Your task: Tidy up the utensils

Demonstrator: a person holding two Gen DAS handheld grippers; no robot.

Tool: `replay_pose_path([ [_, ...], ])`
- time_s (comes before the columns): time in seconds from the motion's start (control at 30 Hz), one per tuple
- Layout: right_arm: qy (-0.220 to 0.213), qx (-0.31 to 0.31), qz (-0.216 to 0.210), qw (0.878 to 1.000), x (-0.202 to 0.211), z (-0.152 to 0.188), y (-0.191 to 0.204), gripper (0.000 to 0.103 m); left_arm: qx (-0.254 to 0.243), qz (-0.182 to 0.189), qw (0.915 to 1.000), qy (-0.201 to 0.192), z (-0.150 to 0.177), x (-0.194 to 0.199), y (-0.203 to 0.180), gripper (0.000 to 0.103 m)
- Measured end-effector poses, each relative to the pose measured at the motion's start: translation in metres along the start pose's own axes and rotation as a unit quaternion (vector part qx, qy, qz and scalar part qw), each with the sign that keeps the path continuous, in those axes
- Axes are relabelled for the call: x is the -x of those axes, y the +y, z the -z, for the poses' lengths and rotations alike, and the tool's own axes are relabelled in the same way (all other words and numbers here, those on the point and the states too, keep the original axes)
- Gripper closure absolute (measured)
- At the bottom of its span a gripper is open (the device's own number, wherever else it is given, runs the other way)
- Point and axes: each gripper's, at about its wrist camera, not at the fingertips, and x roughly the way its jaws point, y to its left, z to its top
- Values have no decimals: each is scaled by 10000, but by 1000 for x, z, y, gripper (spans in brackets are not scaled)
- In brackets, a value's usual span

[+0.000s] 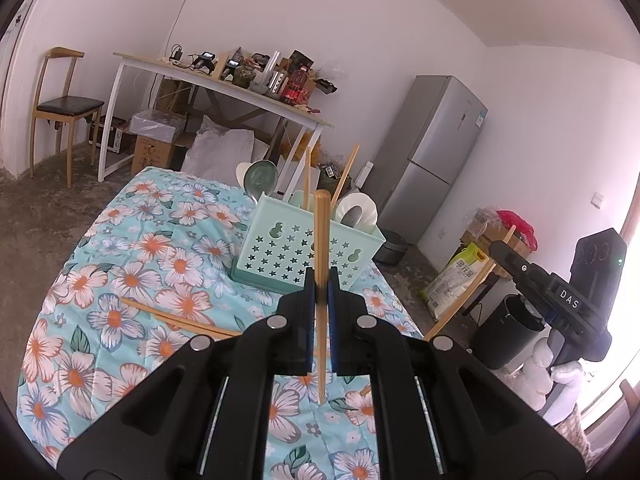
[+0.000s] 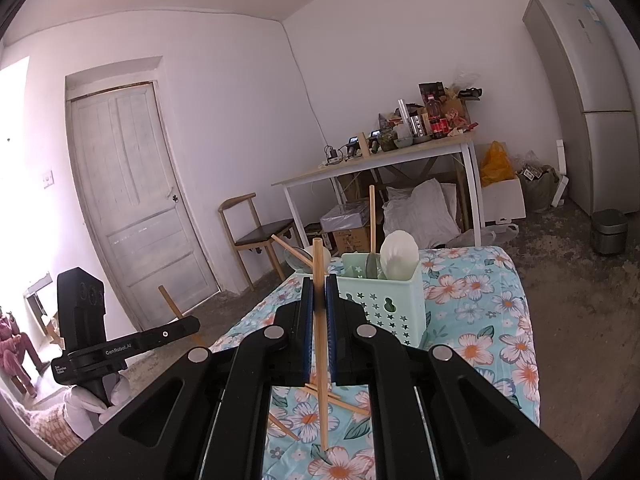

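Left tongs, right tongs: each clamps 1 upright chopstick.

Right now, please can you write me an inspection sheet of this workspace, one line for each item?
Surface: floral cloth covers the table.
Job's things: mint caddy stands upright, holding spoons and two chopsticks; loose chopsticks lie flat on the cloth near the tongs.
Clutter: nothing seen on the cloth besides the utensils.
Grippers: left tongs shut on an upright chopstick; right tongs shut on another chopstick, also upright.
Cables: none on the work surface; a charger lead on the far desk.
Surroundings: fridge, chair, door, boxes and bags on the floor.
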Motion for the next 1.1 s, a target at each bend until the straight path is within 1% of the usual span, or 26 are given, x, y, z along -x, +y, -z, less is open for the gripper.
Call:
replay_pose_path([
  [1.1, -8, -15, 10, 10000, 1, -1, 0, 97, 39, -16, 10000, 4, -1, -2, 0, 98],
])
